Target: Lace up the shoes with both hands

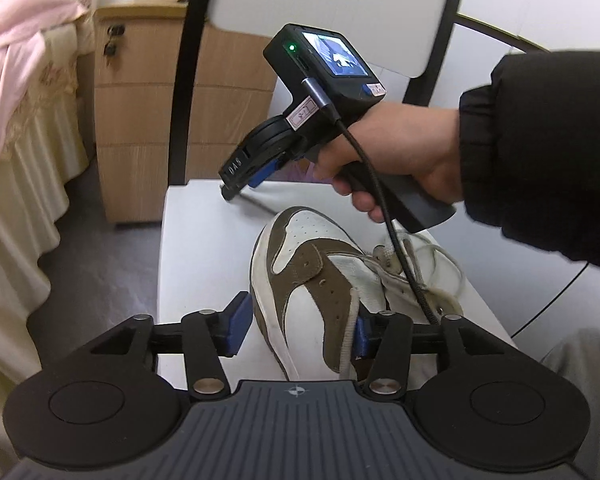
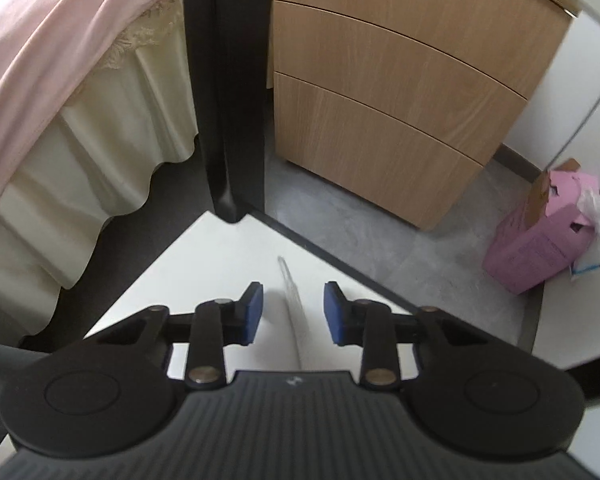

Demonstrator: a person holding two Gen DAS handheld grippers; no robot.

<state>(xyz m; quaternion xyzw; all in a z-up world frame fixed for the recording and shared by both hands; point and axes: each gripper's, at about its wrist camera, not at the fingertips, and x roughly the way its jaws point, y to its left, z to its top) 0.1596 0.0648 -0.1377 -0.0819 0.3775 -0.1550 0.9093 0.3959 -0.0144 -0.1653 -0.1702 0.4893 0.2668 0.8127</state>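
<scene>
Setting: a bedroom. Indicators: a bed (image 2: 40,92) with pink cover and cream valance, a wooden drawer cabinet (image 2: 392,92) with keys, grey floor (image 2: 340,220).

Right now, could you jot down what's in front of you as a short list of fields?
Shoe: brown and white sneaker lying on a white chair seat
Lace: loose white lace trailing off the shoe; one strand lies on the seat
Left gripper: open, straddling the shoe
Right gripper: open, the strand between its fingers, not pinched
Nearby: wooden drawer unit, pink box on the floor
</scene>
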